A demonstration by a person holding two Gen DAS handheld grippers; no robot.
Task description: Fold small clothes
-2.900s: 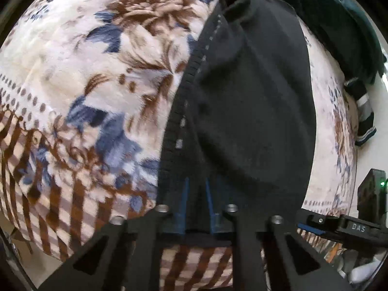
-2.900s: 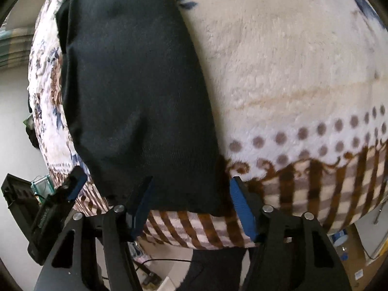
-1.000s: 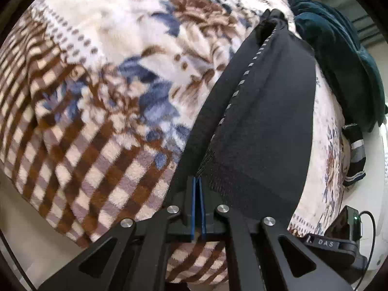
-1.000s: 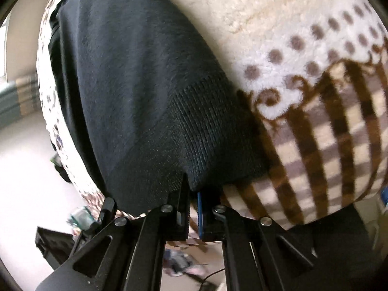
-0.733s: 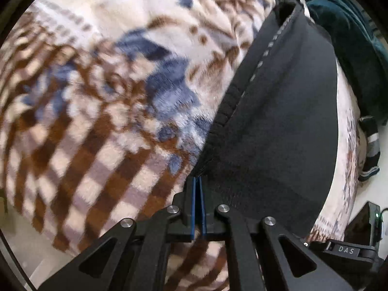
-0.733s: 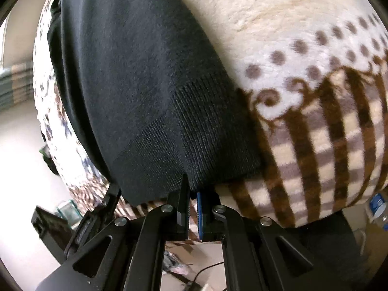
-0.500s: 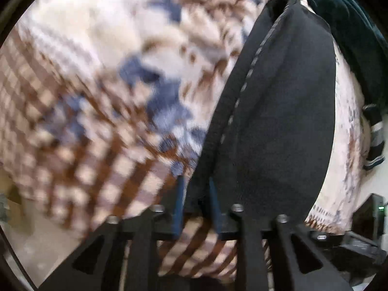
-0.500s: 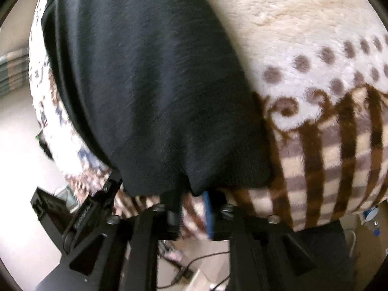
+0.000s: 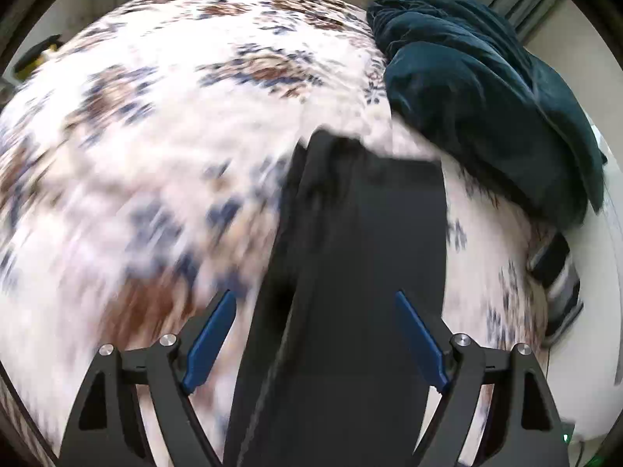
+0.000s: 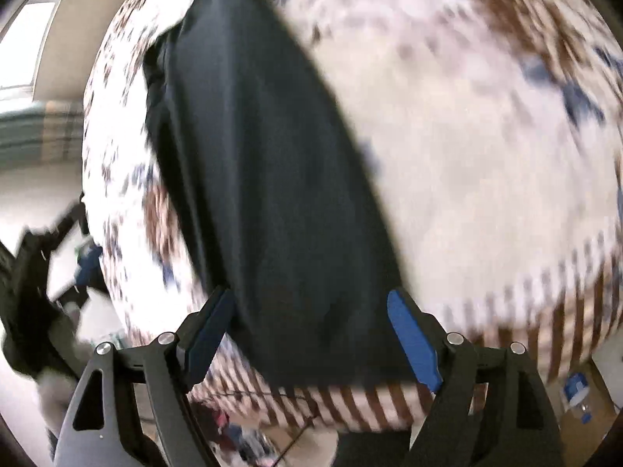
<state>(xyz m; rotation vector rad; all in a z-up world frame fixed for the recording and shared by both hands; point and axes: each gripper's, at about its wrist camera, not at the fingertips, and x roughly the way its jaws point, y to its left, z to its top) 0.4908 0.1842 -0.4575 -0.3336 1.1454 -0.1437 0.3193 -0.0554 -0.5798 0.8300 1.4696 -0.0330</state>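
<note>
A black knit garment lies folded lengthwise as a long strip on the floral bedspread. In the left wrist view my left gripper hangs above the strip's near part, its jaws opening wide, blue pads clear of the cloth. In the right wrist view the same black garment runs from the near bed edge to the far side. My right gripper hovers over its near hem, jaws opening, with cloth below the gap and neither pad pressing on it.
A dark teal blanket is heaped at the far right of the bed. A striped cloth hangs at the right edge. The bedspread's brown striped border marks the near bed edge, with floor clutter below.
Both grippers were shut on the garment's near corners. They have let go, spread wide and lifted away, and the garment lies flat on the bed. The left view now looks farther up the bed.
</note>
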